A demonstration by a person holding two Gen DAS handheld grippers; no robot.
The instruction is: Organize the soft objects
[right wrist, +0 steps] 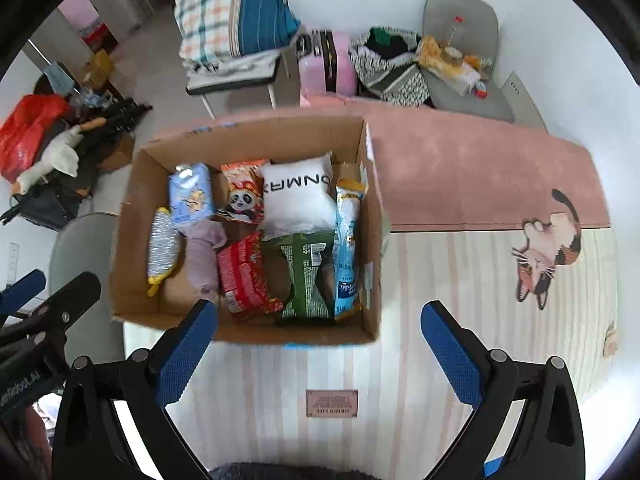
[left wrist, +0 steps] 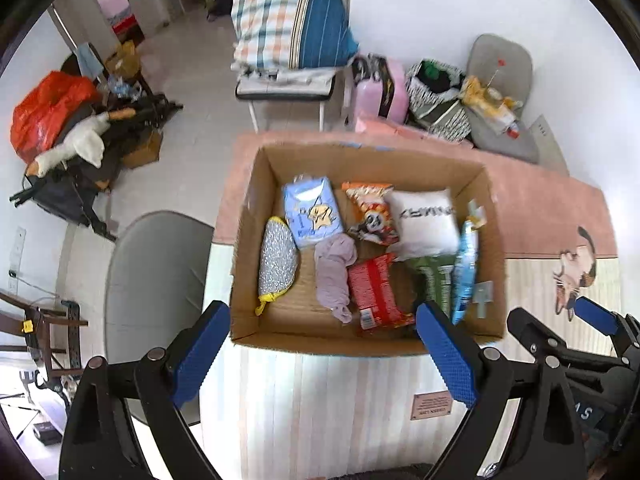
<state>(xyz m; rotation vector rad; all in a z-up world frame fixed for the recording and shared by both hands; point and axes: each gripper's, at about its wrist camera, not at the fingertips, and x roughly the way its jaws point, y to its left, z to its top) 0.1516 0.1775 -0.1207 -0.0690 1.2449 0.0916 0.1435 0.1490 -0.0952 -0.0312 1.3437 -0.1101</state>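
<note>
We hover both grippers, left (left wrist: pixel 322 342) and right (right wrist: pixel 318 342), jaws spread and empty, above the box (right wrist: pixel 132 216) on the table (right wrist: pixel 460 280). The soft goods sit packed inside; reaching for the cloth (right wrist: pixel 202 258), we risk snagging the neighbouring red pack (right wrist: pixel 244 272).

Brown cardboard box (right wrist: pixel 132 240) — white pillow (right wrist: pixel 298 200), red packet (right wrist: pixel 244 276), lilac cloth (right wrist: pixel 204 260) — on pink-striped mat (right wrist: pixel 440 280).
</note>
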